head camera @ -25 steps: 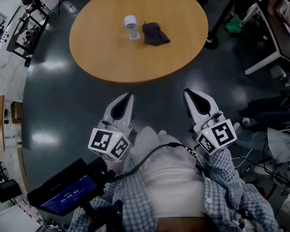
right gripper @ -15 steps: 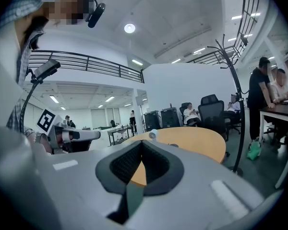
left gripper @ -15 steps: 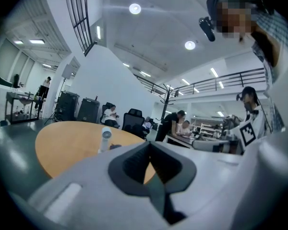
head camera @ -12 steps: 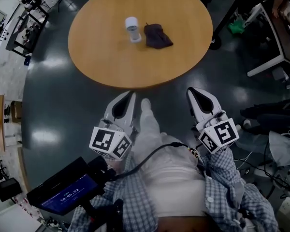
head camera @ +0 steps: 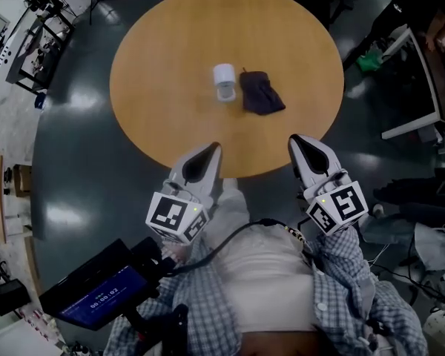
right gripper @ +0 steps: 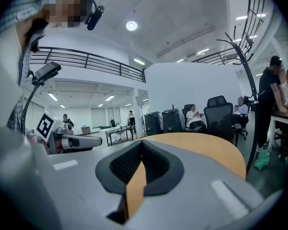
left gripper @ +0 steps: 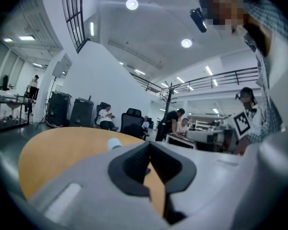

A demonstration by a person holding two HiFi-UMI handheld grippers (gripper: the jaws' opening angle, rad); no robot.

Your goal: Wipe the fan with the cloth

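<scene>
Head view: I have both grippers held out about level in front of the operator's body, their tips showing over the near rim of the round wooden table (head camera: 163, 65). Left gripper (head camera: 211, 150): jaws clenched fully, nothing between them. In its own view the dark pads (left gripper: 132, 166) meet along one seam, and only tabletop shows through the notch below. Right gripper (head camera: 297, 141): likewise clenched and empty, with just a sliver of the orange tabletop visible between the pad bases in its own view. The fan (head camera: 224, 81), small and white, stands upright near the middle of the table. The cloth (head camera: 261, 93), dark and crumpled, lies just beside it on the right as the head view shows it; I cannot tell whether the two touch. Both are well apart from either gripper. The left gripper view catches only the fan's white top above the jaw housing. A dark screen (head camera: 104, 297) sits low at the left, by the checked sleeve (head camera: 341, 273).
</scene>
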